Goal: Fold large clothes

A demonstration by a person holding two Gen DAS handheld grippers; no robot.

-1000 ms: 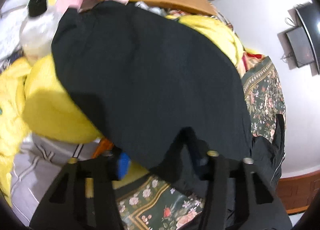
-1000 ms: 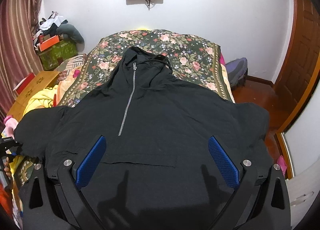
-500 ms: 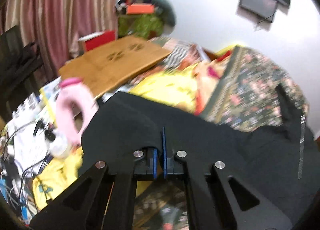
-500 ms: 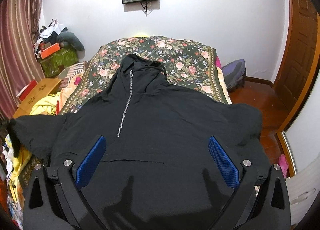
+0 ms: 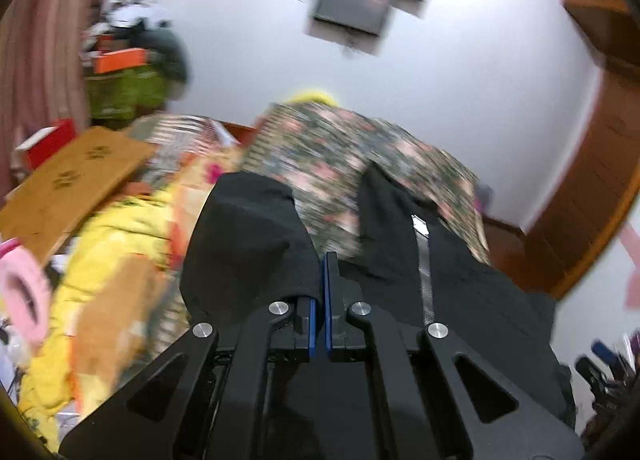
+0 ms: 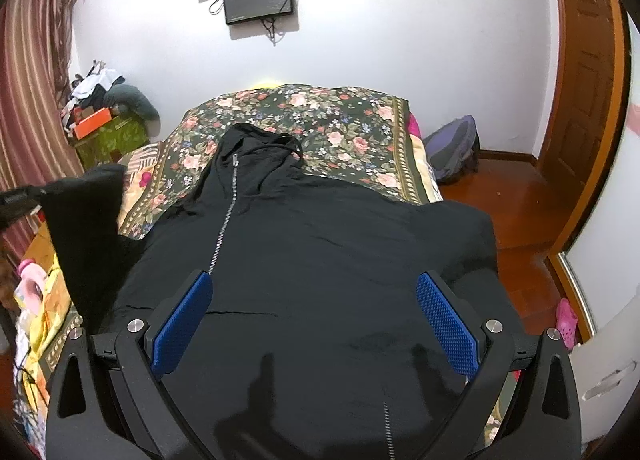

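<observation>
Bedspread (image 6: 352, 128) with flowers fills mid-frame, and the black hoodie (image 6: 312, 260) lies flat on it, zip up. Sleeve (image 5: 248, 244), left of centre in the left view, is pinched in the left gripper (image 5: 323, 280) and lifted. Right gripper (image 6: 316, 312) hangs spread over the hoodie's front, holding nothing. Step in hand looks like the sleeve fold; next, carry it across the chest.

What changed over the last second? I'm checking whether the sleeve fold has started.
The left tongs closed on the black hoodie's left sleeve and lifted it off the clutter beside the bed, up and inward towards the body. The right tongs stayed open above the hem, and the hoodie's body stayed flat on the floral bedspread.
</observation>
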